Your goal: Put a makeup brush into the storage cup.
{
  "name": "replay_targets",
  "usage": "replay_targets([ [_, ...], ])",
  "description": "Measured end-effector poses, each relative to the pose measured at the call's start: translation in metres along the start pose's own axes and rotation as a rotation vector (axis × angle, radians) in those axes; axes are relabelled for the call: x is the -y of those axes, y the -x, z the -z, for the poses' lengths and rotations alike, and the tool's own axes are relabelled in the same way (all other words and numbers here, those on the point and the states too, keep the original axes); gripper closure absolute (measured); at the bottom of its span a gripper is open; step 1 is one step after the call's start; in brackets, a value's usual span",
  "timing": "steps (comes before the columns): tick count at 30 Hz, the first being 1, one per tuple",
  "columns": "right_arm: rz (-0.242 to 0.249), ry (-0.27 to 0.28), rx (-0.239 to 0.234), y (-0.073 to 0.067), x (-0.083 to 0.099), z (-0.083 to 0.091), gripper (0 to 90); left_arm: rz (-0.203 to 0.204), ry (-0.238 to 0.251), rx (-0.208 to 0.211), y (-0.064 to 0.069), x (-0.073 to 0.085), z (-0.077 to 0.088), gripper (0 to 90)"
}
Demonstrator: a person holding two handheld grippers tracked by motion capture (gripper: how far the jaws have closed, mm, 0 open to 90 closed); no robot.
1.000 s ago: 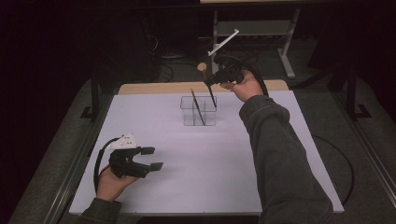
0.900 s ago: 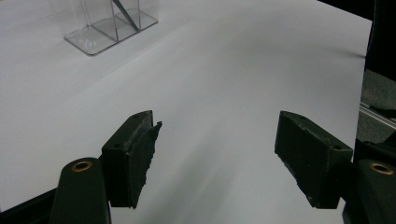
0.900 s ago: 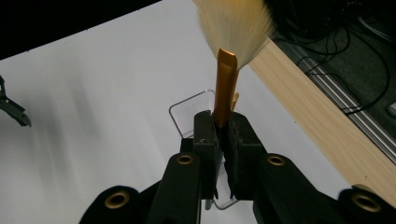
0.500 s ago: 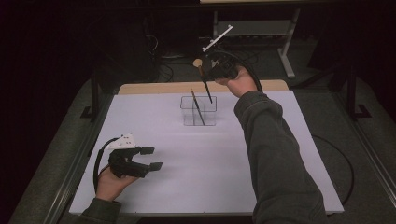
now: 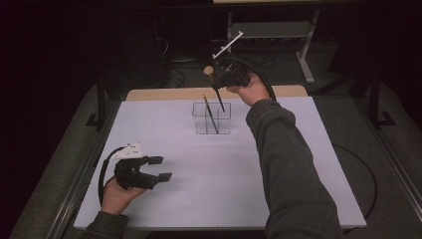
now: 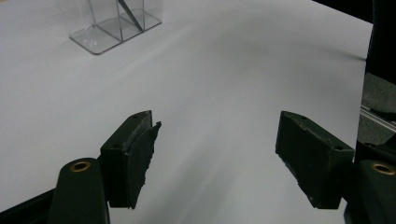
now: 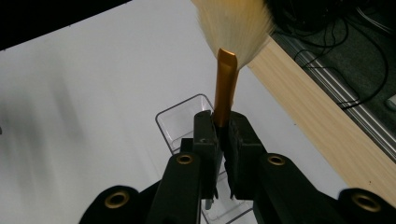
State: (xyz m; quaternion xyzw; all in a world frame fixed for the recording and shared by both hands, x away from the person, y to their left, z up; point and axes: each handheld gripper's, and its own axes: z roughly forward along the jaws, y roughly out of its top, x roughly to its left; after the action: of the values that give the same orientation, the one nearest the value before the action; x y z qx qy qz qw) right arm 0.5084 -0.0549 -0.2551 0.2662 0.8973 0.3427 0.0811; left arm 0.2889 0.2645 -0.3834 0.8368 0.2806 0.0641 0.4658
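The right gripper (image 5: 217, 85) was clamped on a brush (image 7: 225, 88), gold ferrule between the jaws and pale bristles up, its dark handle angling down over the clear holder (image 5: 212, 119) at the bench's (image 5: 298, 164) far side. Another brush (image 5: 209, 113) stood inside that holder. The left gripper (image 5: 160, 168) rested near the front left, jaws apart and holding nothing.

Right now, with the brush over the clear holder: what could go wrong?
1. The right gripper is shut on the brush at its gold ferrule, handle slanting down into the clear holder; a skewed descent could catch the divider or rim.
2. The holder looks light, and the open left gripper rests far from it, so a nudge might tip it and the brush inside.
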Motion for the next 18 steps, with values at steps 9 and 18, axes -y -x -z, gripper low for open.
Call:
replay_targets([
  [9,-0.01,-0.007,0.002,0.002,0.001,-0.007,82.7,0.025,0.007,0.002,0.001,0.001,0.001,27.4],
  [18,-0.029,-0.011,-0.004,0.006,0.005,-0.013,82.7,0.024,0.006,0.006,0.001,0.001,0.001,27.3],
])
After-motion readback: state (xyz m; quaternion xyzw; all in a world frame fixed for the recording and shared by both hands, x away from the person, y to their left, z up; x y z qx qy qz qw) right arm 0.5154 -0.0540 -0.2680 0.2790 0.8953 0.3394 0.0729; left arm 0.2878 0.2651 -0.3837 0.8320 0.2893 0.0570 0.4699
